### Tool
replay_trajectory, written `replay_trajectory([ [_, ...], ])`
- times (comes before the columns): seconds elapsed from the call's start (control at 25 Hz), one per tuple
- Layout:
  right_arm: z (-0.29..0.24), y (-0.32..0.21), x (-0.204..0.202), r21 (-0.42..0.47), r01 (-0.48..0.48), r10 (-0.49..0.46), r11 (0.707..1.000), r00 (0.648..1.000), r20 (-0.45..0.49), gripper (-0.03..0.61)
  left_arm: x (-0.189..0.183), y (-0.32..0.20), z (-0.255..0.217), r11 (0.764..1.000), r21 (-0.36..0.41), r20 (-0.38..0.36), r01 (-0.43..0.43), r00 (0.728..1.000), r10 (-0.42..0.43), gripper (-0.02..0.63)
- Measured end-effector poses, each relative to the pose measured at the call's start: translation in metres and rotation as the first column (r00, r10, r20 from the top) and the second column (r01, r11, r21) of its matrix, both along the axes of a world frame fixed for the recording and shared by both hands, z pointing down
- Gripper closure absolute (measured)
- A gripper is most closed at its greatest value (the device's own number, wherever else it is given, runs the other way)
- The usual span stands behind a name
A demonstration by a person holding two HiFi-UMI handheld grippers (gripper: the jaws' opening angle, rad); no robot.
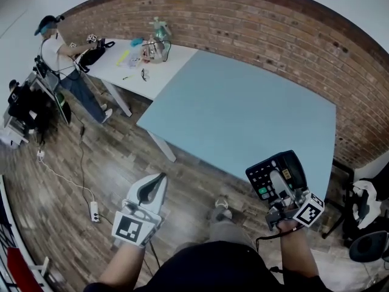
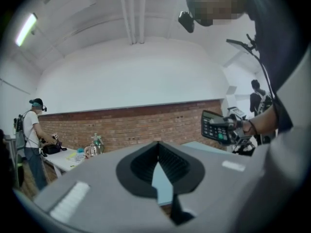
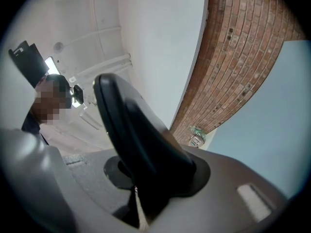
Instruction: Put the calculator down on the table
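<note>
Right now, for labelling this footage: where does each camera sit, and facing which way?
Head view: on the person's head, steeply down at the blue table; forearms, left gripper, right gripper show.
Left gripper view: on that gripper, level toward the brick wall; its shut jaws, the right hand.
Right gripper view: on that gripper, upward past the calculator to the ceiling; the person's head.
Shared by head and left gripper views: the calculator.

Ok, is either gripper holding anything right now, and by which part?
The right gripper holds the calculator by its near end, with one jaw lying across its face. The left gripper has its jaws together on nothing.
</note>
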State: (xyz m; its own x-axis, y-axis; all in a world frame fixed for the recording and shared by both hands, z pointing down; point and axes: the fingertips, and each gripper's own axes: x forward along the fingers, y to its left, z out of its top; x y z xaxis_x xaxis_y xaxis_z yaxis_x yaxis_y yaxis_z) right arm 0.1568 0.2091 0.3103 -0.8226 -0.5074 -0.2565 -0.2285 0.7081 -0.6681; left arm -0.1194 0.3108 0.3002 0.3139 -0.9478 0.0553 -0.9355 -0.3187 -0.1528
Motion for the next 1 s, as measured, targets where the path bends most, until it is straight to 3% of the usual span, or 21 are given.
replay_trajectory([
  [0.08,0.001,-0.02,-0.006,-0.008,0.022,-0.022,1.0,1.0,-0.009,0.456,-0.002,-0.02,-0.01,1.0,0.03,-0.013,0.008,1.0,-0.008,0.611],
  [0.24,0.0,-0.061,-0.028,-0.013,0.063,-0.064,0.998,0.998,-0.027,0.456,-0.003,-0.056,-0.026,1.0,0.018,-0.083,0.026,0.996,-0.024,0.611],
  [0.48,-0.003,-0.11,-0.068,-0.019,0.114,-0.114,0.993,0.994,-0.005,0.456,-0.031,-0.109,-0.023,0.998,-0.016,-0.026,0.056,0.998,-0.056,0.611],
  [0.76,0.007,-0.179,-0.068,-0.049,0.106,-0.107,0.993,0.994,-0.015,0.456,-0.022,-0.185,-0.019,1.0,-0.012,-0.016,0.029,0.999,-0.029,0.611],
  [1.0,0.024,-0.211,-0.069,-0.097,0.13,-0.134,0.987,0.99,-0.035,0.456,-0.01,-0.217,-0.025,1.0,0.014,-0.018,0.01,1.0,-0.01,0.611],
])
